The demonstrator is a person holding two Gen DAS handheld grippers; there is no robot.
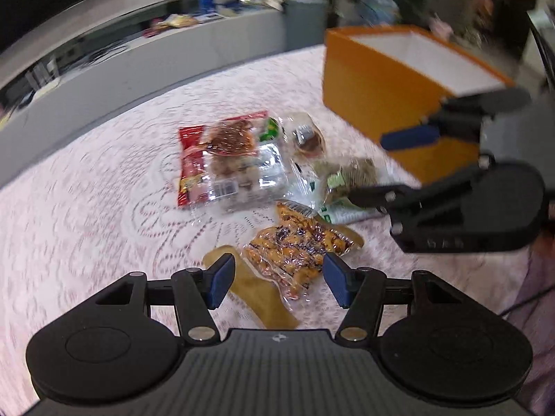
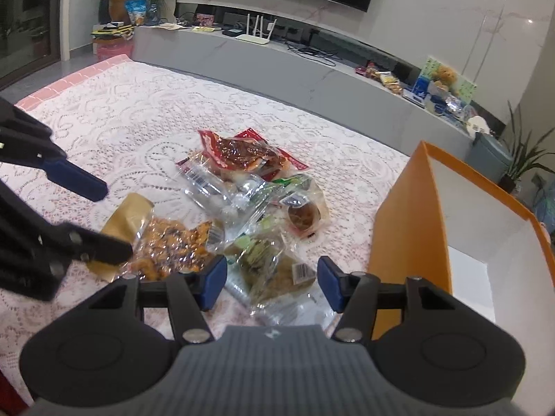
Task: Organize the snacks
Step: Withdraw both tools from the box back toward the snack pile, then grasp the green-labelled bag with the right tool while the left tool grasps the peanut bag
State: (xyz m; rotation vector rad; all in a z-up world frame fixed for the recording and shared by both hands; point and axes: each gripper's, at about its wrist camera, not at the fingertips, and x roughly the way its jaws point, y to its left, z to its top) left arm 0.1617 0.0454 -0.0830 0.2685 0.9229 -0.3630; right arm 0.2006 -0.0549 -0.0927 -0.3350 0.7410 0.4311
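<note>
We read no brand or lettering on any wrapper; only barcode patches show, and the print is too blurred to make out. We see the left gripper [image 1: 277,279] hovering low with its blue pads apart, framing the orange snack packet [image 1: 298,253] with its tan end, without clamping it. The right gripper [image 2: 272,282] also stands with fingers spread, poised over the green-labelled packet [image 2: 274,270], gripping nothing. Both point forward across the lace tablecloth [image 2: 121,121] toward the far edge of the table. We count at least five packets heaped near the table's middle: the orange one, the green-labelled one, a red packet [image 2: 239,152], a clear tray pack [image 1: 239,176] and a small round pastry [image 2: 305,215]; further overlapping wrappers cannot be separated. One orange box [image 2: 409,222], open with a white interior, stands at the right edge, just beside the heap.
</note>
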